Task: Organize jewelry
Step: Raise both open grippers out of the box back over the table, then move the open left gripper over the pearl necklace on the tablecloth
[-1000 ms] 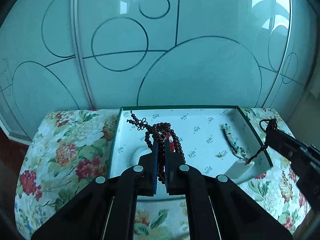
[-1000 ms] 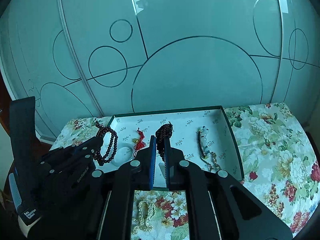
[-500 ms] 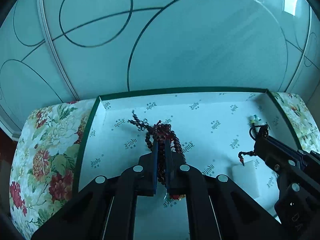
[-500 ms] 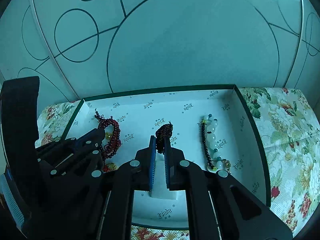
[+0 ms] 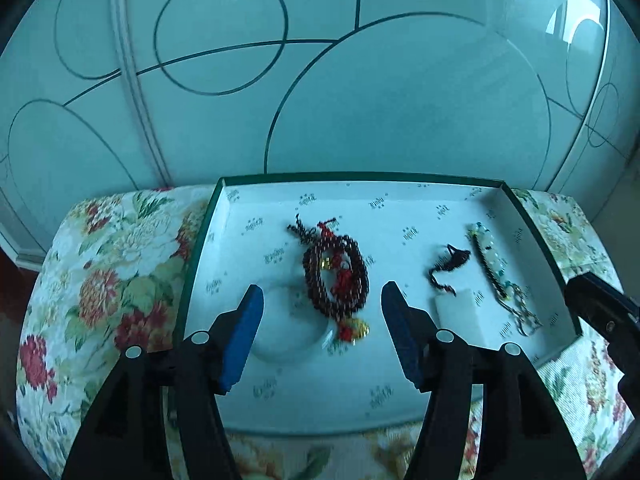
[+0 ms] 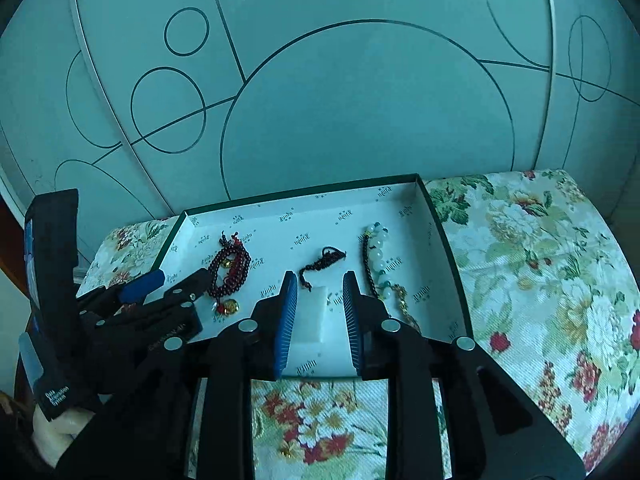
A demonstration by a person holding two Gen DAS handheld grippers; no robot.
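White print reading "Data Acquisition System" runs along the strap (image 6: 56, 396) at the lower left of the right wrist view. The box lining (image 5: 400, 392) carries a small repeated logo word, too blurred to read. Nothing else is legible.

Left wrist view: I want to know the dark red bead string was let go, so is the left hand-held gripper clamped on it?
No, the left hand-held gripper is open, and the dark red bead string lies loose in the box.
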